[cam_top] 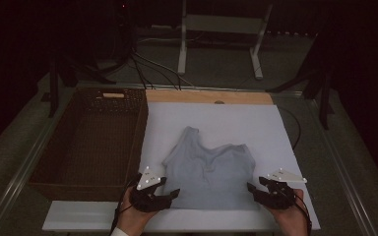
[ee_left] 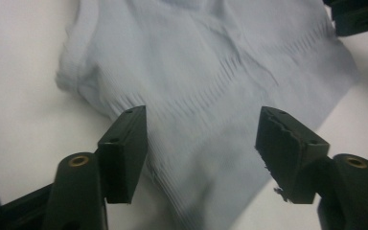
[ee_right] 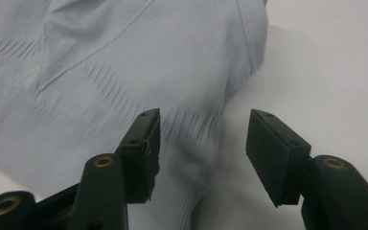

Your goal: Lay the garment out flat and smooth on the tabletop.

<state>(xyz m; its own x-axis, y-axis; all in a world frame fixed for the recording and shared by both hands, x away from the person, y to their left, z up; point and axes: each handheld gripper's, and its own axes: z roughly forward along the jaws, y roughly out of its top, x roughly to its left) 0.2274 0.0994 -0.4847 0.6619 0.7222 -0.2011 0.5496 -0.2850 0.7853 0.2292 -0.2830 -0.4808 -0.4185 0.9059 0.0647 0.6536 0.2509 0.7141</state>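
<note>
Left to right from the high view. Basket (cam_top: 91,142): wicker, brown, nothing visible inside, standing on the table (cam_top: 10,162) just beside the left edge of the white board (cam_top: 275,132). Left gripper (cam_top: 170,195): in my left hand (cam_top: 134,216), at the top's near left corner; the left gripper view has its jaws spread wide with ribbed cloth lying between them and no pad pressing on it, so I count it as released. Top (cam_top: 209,172): pale blue, sleeveless, spread fairly flat on the middle of the board, straps pointing away from me, hem toward me, some creases across the chest; its far left strap (cam_top: 189,133) stands a little higher than the right. Right gripper (cam_top: 252,188): in my right hand (cam_top: 290,214), at the near right corner; the right gripper view has the jaws apart, the left one over the cloth's side edge, the right one over bare board, nothing pinched, so released as well. Progress, as I judge it: the top is laid out and let go, which reads as the spreading step finished. Left to do, by my reckoning: any folding, since no fold is in the cloth yet, and a move into the basket, if that is where it goes. Both grippers sit close to the hem corners, well placed to take hold there.
</note>
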